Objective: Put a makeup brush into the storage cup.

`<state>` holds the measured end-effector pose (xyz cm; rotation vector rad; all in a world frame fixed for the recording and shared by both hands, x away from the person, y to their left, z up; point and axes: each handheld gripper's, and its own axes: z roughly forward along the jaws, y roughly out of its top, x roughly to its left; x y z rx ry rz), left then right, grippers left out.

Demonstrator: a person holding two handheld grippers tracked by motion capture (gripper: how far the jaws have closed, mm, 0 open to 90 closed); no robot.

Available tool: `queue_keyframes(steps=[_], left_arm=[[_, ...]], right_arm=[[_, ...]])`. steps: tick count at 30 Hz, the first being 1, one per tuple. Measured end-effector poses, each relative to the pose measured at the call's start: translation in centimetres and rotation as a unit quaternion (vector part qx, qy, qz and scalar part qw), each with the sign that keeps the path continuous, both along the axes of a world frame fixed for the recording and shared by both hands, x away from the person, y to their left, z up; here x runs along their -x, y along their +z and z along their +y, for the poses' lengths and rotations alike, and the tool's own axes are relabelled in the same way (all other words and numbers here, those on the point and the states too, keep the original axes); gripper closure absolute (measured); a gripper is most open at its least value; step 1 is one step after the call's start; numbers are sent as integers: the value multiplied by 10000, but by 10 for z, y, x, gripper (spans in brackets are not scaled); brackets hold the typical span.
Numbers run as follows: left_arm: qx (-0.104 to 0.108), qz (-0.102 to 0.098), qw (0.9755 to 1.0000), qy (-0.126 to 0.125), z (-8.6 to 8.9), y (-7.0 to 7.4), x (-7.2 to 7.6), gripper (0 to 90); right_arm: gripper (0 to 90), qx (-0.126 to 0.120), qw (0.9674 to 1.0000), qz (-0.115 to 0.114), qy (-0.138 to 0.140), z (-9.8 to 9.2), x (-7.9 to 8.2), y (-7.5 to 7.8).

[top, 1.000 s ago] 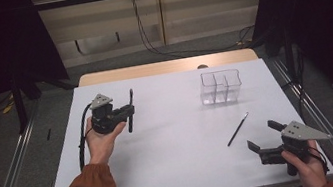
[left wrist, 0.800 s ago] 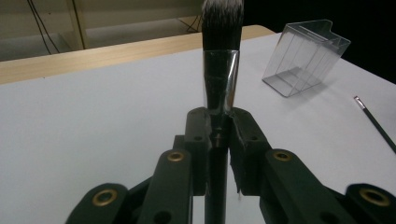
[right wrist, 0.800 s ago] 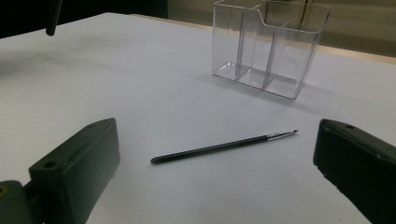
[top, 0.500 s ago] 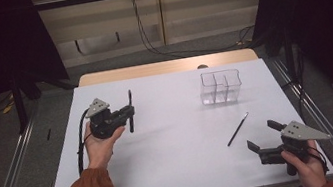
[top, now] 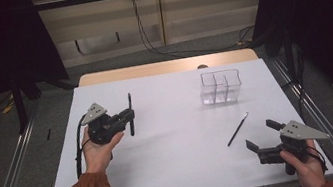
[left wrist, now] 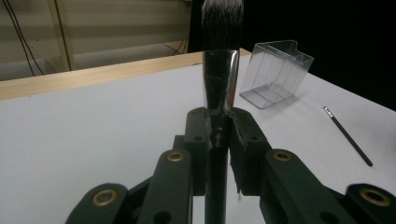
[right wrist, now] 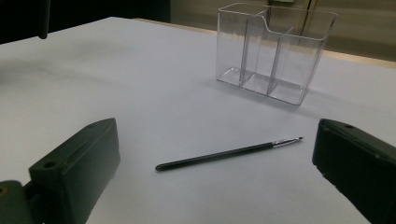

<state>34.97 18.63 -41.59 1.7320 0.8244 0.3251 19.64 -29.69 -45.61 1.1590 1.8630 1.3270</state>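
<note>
Black makeup brush (left wrist: 218,93) clamped upright in left gripper (top: 127,116), above the table's left side, bristles up, ready for the organizer.
Clear three-slot organizer (top: 220,86) stands far right; right gripper (top: 263,140) spread wide, facing thin liner brush (top: 238,129) on white table (top: 177,142), likely next pick.

Top and bottom edges of the left gripper view cut off the bristle tips and handle end of the makeup brush (left wrist: 218,88); the pads (left wrist: 198,140) closed on it hide part of its handle. Beyond the brush, the clear organizer (left wrist: 275,72) stands whole. In the right gripper view, the organizer's (right wrist: 273,51) upper rim is cropped. In the high view, the thin brush (top: 237,129) near the organizer (top: 220,86) is too small to show its tip.
</note>
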Motion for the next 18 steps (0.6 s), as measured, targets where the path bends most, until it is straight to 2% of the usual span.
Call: queue_keyframes(steps=[3, 6, 18], left_arm=[[94, 10, 9999, -57, -3, -1, 2, 785], [86, -3, 9999, -144, -8, -1, 5, 785], [242, -75, 9991, -348, -22, 0, 12, 785]], right_arm=[[12, 11, 10000, -18, 79, 4, -1, 1], [12, 2, 9998, -22, 183, 9, -2, 2], [25, -211, 9978, 28, 630, 30, -8, 6]])
